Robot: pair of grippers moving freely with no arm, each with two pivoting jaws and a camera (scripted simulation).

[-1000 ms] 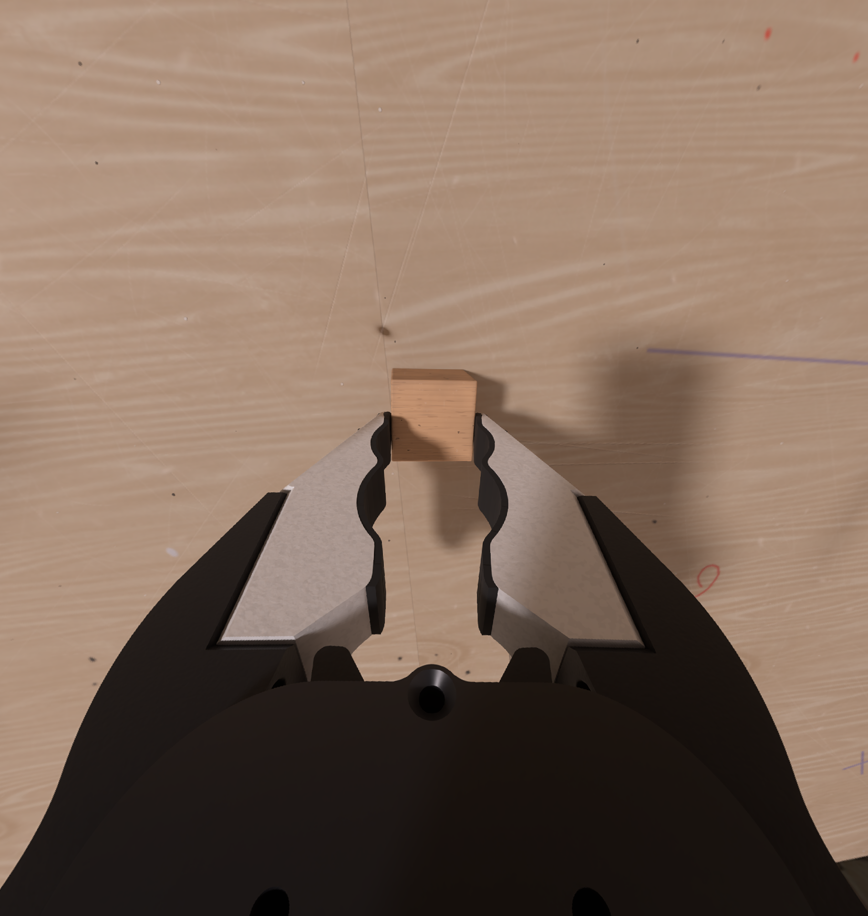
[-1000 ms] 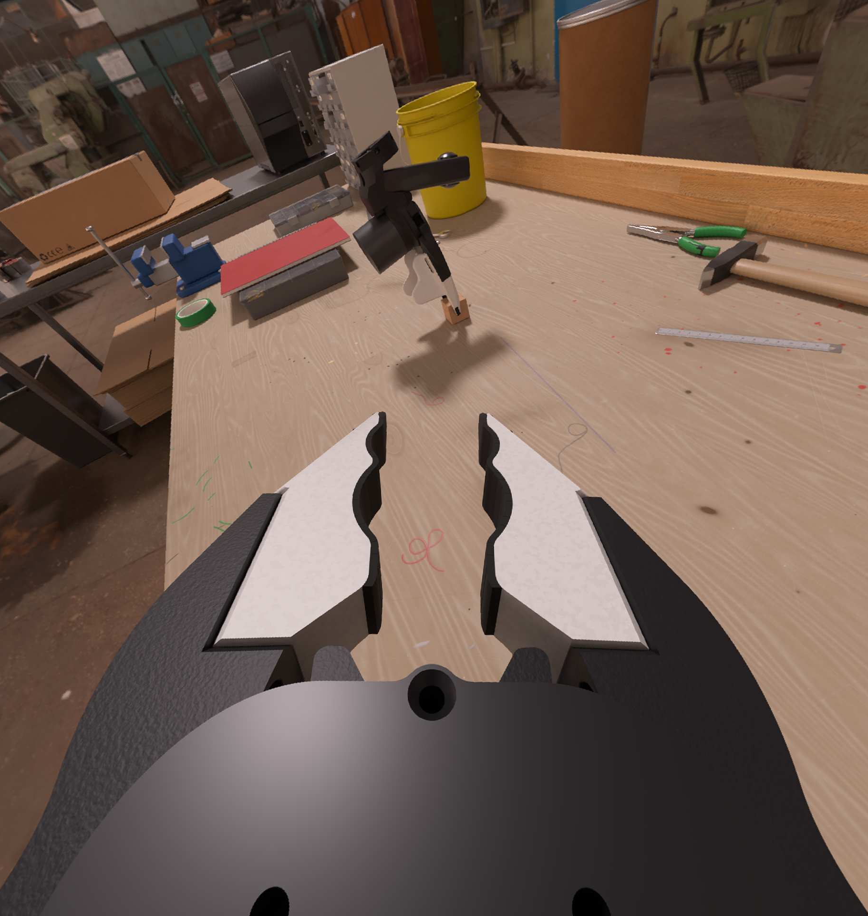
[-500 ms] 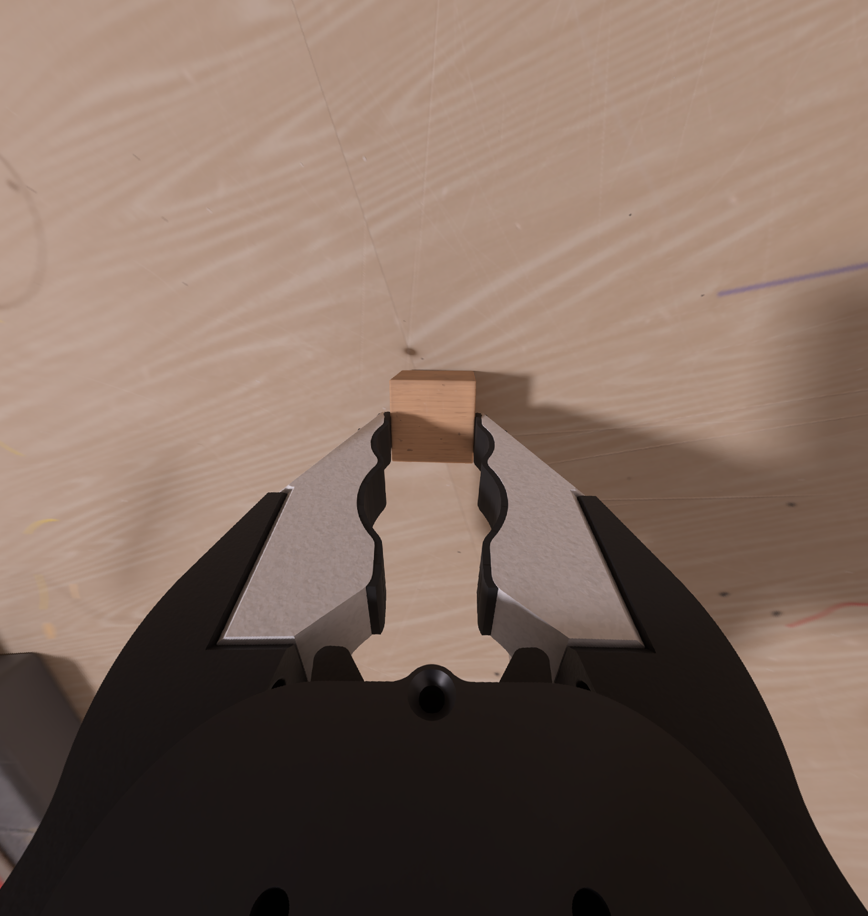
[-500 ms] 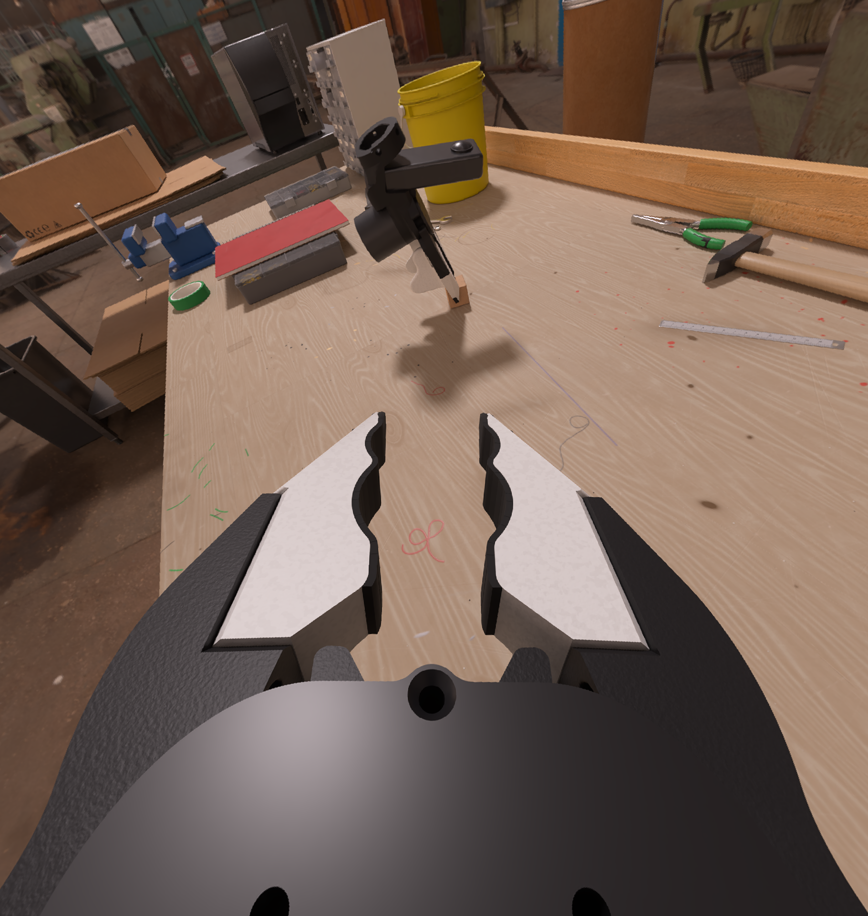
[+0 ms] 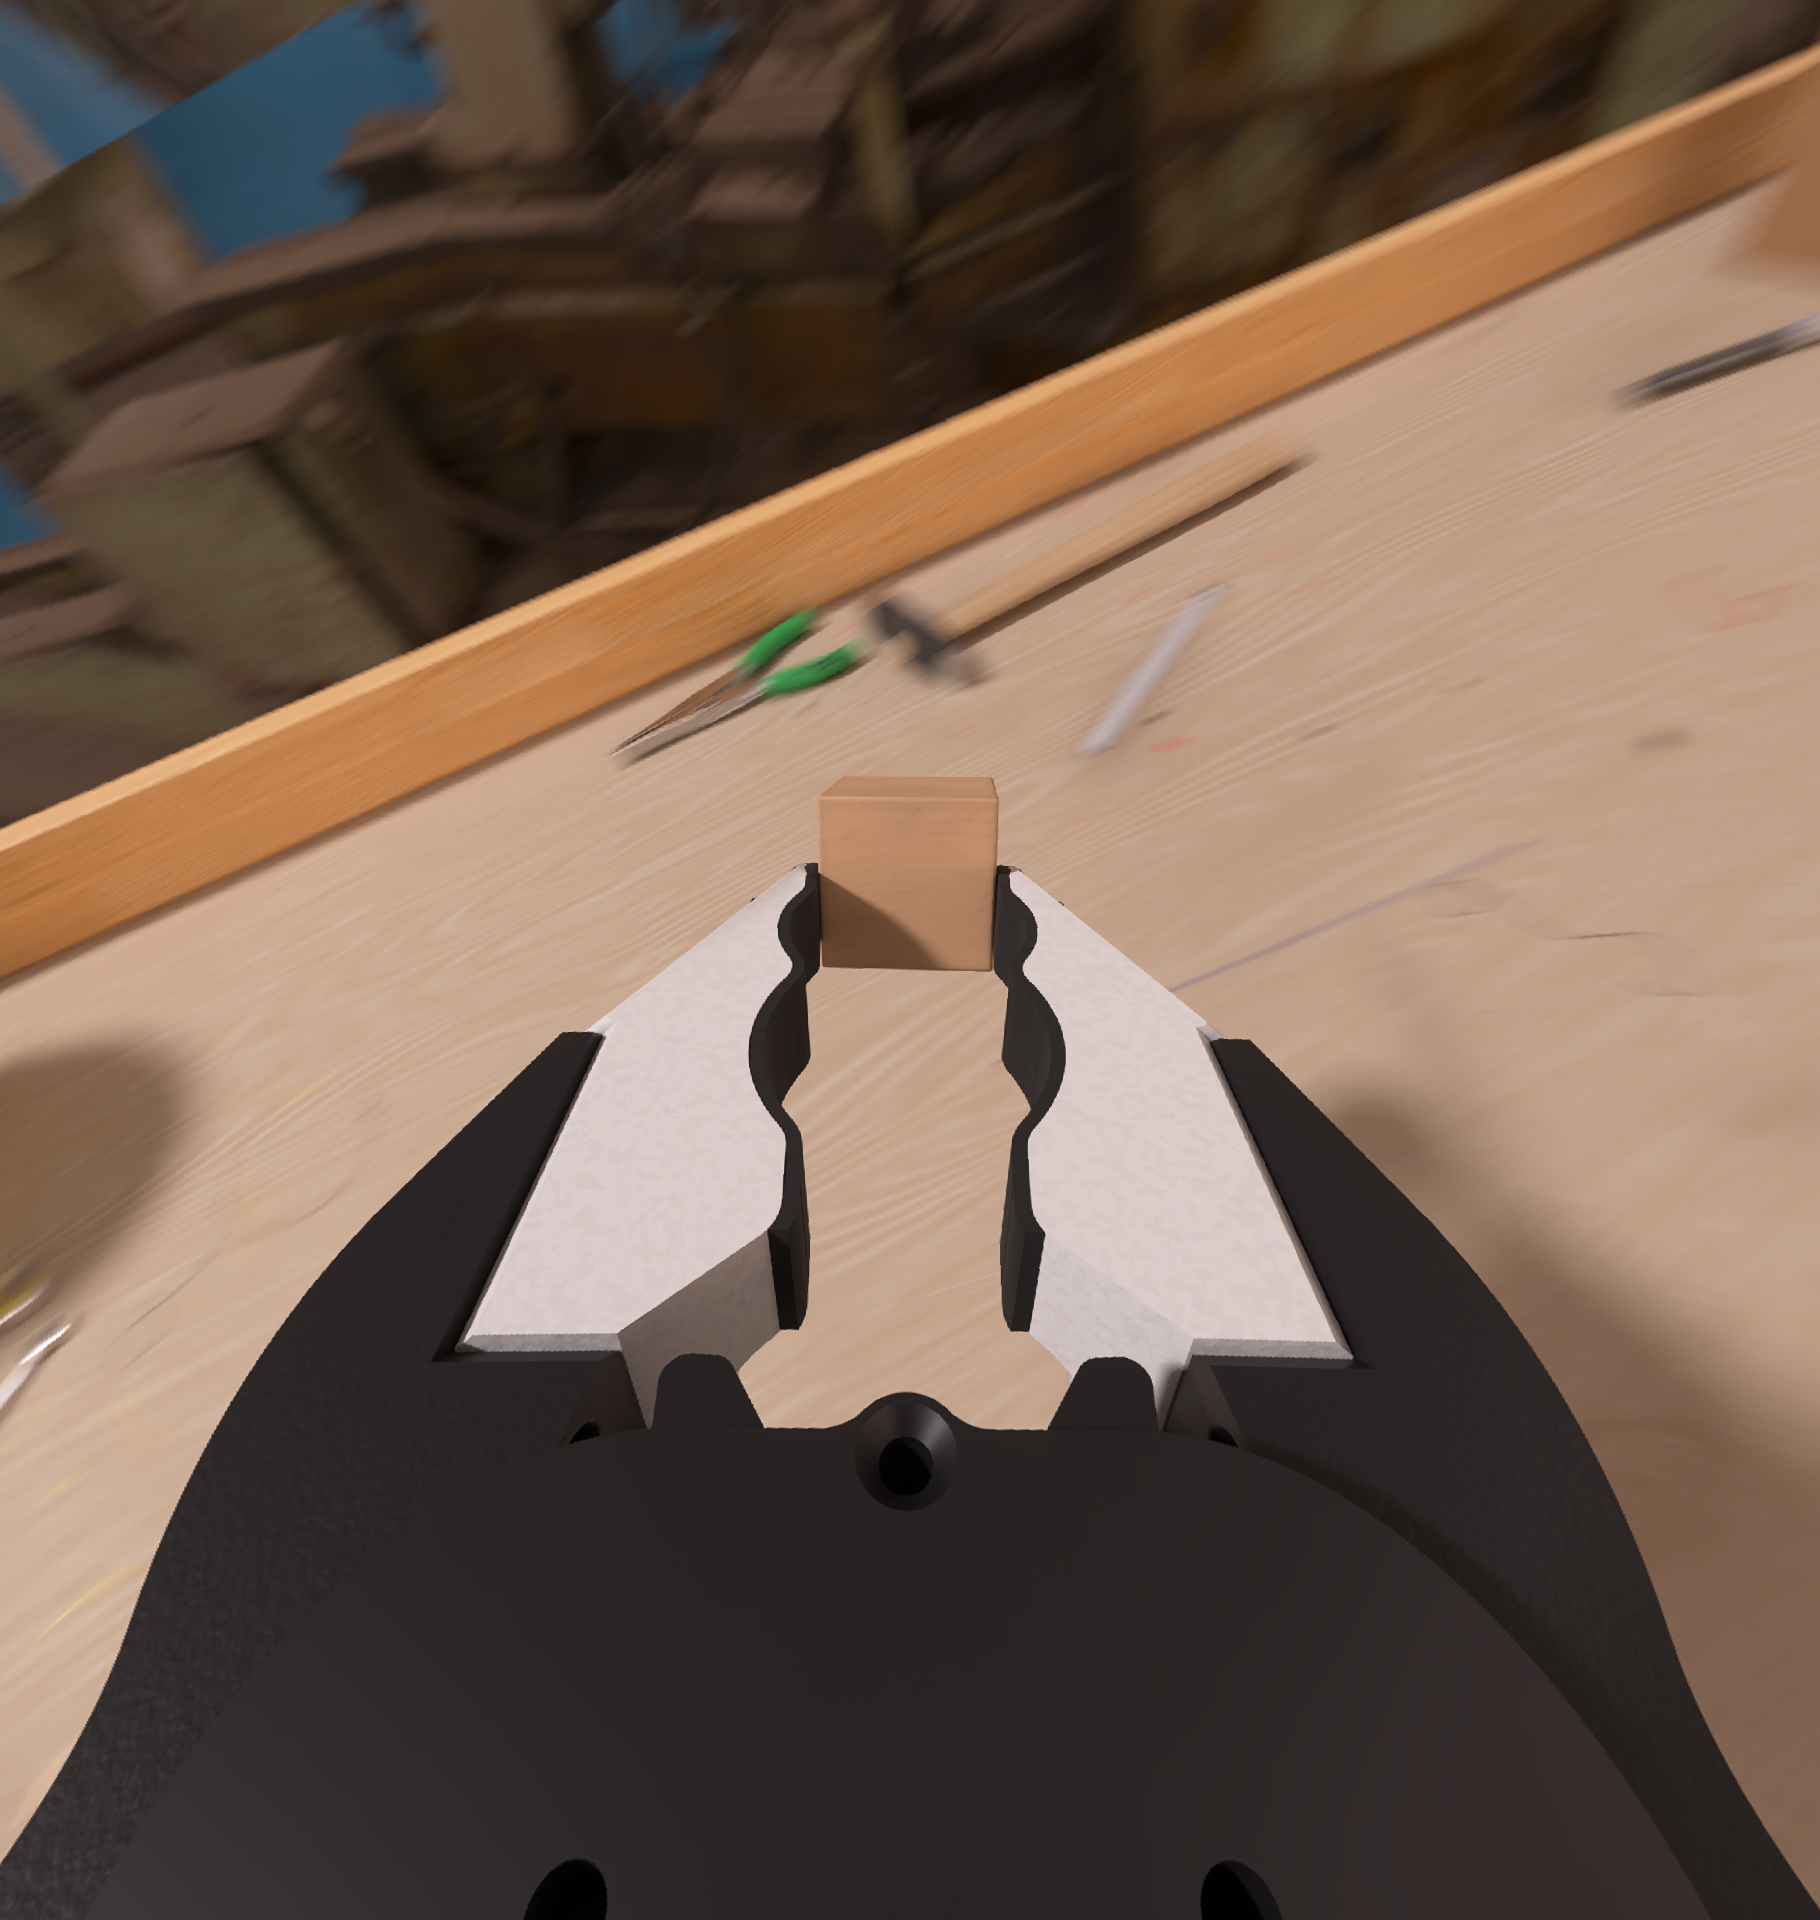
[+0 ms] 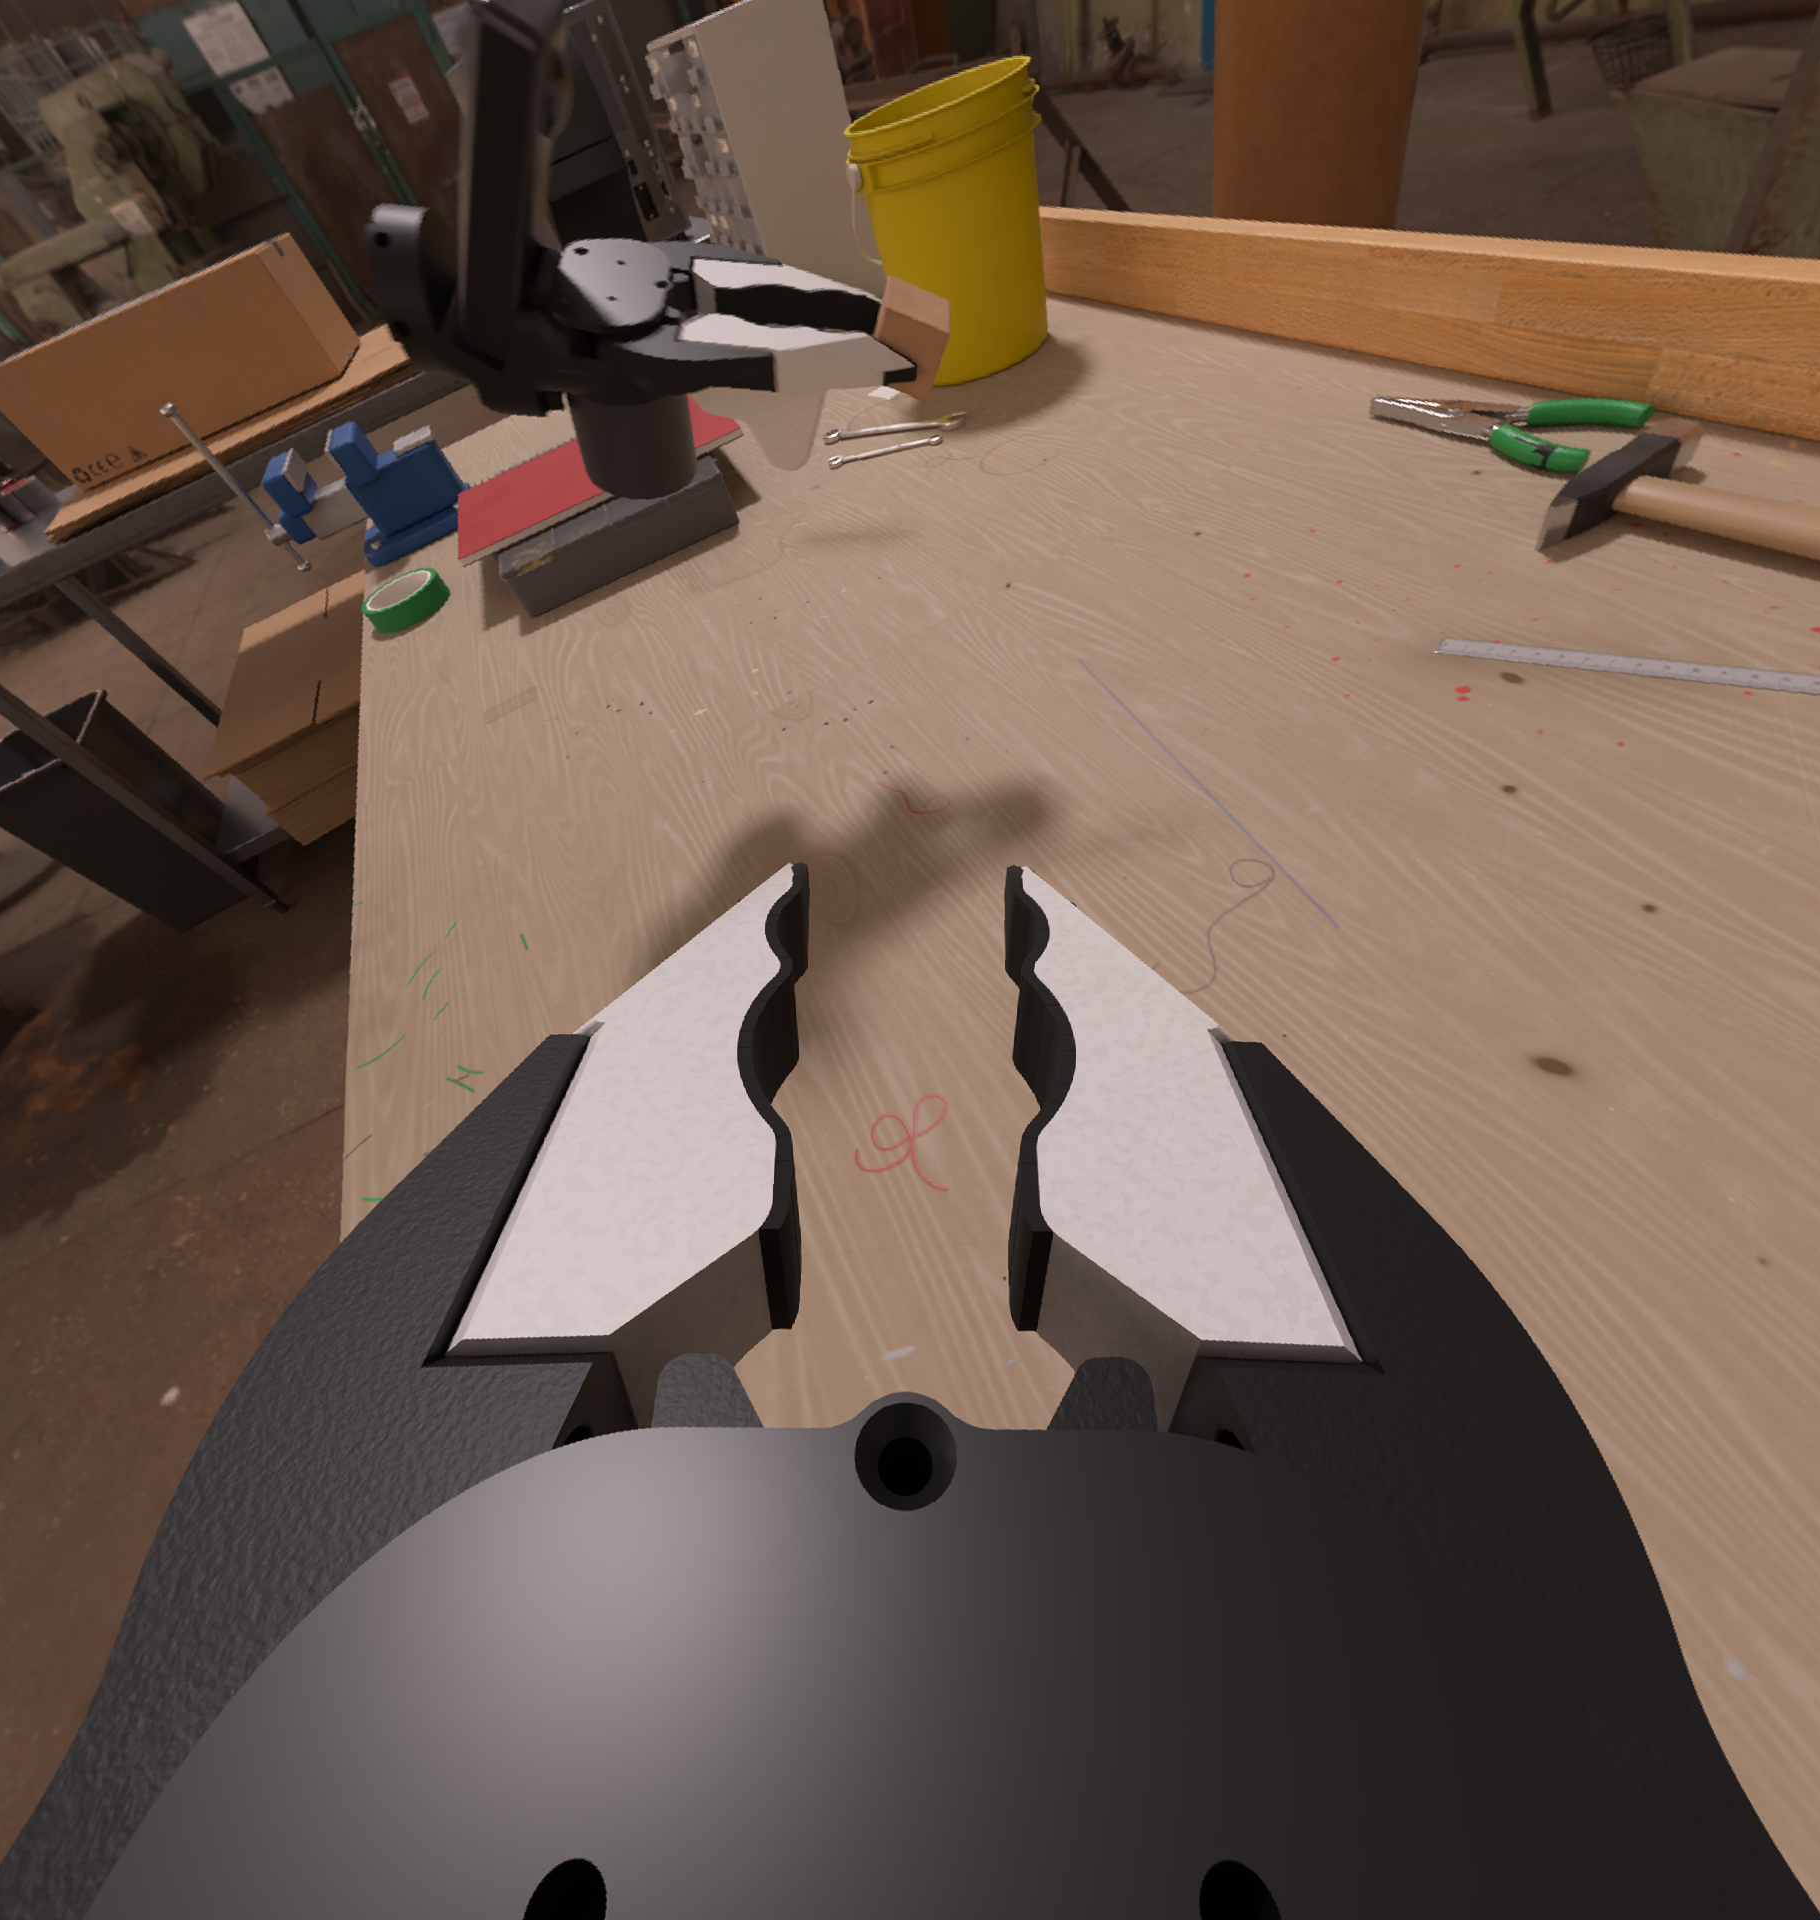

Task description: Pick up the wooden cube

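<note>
The small, light-brown wooden cube (image 5: 907, 873) sits pinched at the fingertips of the black-and-white left gripper (image 5: 907, 914), which in the right wrist view hangs in the upper left of the frame, well clear of the pale plywood bench (image 6: 1301, 935). The lift looks essentially done, so what remains is a steady hold. The matching right gripper (image 6: 906, 904) is spread and empty at lower centre.

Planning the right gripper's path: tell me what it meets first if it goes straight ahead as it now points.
Most likely the bare workbench top: the right gripper points down at it, nothing standing between, though depth is uncertain.
</note>
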